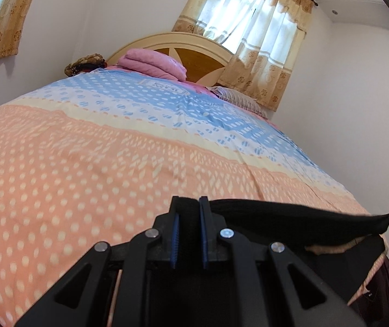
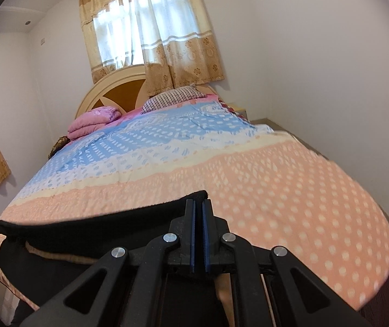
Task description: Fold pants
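White walls [image 1: 344,87], curtained bright window [image 1: 248,19], arched headboard [image 1: 194,51], dotted bedspread [image 1: 85,163]

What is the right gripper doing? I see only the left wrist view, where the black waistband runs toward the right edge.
Observer: The right gripper is shut on the black pants, at the waistband's end.
Operator: How deep is the cloth in it?
Observer: Not deep. A black corner shows just past the fingertips, on their left.
Operator: Is anything beside the bed there?
Observer: Something pale, perhaps a bedside stand, is by the wall near the headboard.
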Available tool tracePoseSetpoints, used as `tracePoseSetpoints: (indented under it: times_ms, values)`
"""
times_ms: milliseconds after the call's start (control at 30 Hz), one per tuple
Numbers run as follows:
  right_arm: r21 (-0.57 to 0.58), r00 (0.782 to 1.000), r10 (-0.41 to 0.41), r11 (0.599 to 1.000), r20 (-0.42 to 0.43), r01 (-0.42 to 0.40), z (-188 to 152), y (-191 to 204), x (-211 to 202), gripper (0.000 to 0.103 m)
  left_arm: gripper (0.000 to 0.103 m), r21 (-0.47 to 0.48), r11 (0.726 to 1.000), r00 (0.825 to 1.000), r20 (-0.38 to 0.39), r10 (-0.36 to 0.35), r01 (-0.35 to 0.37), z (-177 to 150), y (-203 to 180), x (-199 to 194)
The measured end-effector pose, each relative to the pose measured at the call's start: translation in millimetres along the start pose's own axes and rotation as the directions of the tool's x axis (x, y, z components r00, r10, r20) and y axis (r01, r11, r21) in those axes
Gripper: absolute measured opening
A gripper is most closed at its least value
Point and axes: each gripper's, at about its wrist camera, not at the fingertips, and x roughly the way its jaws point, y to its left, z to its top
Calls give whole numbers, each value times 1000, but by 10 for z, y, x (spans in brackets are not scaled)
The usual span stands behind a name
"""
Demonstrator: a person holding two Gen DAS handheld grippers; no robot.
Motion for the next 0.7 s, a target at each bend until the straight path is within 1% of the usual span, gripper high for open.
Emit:
tracePoseSetpoints:
  times_ms: [100,200,367,500,567,600,633,667,700]
  values:
    - [15,1000,-6,1000,-22,6,-175,-94,-62,4,13,10,1000,1000,9,-25,25,-165,9,-145]
    - [36,998,-22,999,-51,24,-354,-187,-80,4,14,27,999,999,1,-37,37,-353,24,-240]
    - [64,997,-35,997,-70,39,-558,-311,-137,4,14,46,999,1000,-20,-21,22,-574,68,-303]
    - [27,991,-60,998,-123,63,-678,-306,-74,4,17,75,997,1000,-23,5,-4,-659,67,-312]
    - [23,991,-68,997,-114,71,-679,-287,-119,11,18,107,994,1000,-21,23,-21,-675,29,-305]
    - [19,990,-89,996,-106,91,-662,-263,-170,27,18,115,993,999,-21,27,-25,-695,25,-312]
    - [11,989,-114,993,-94,116,-645,-225,-230,50,18,129,991,999,-19,35,-33,-695,3,-321]
    - [4,988,-132,991,-78,132,-641,-194,-302,58,20,142,989,999,-15,45,-42,-691,-18,-332]
    - [0,989,-139,990,-50,139,-625,-129,-402,62,20,150,988,999,-12,48,-46,-703,-30,-342]
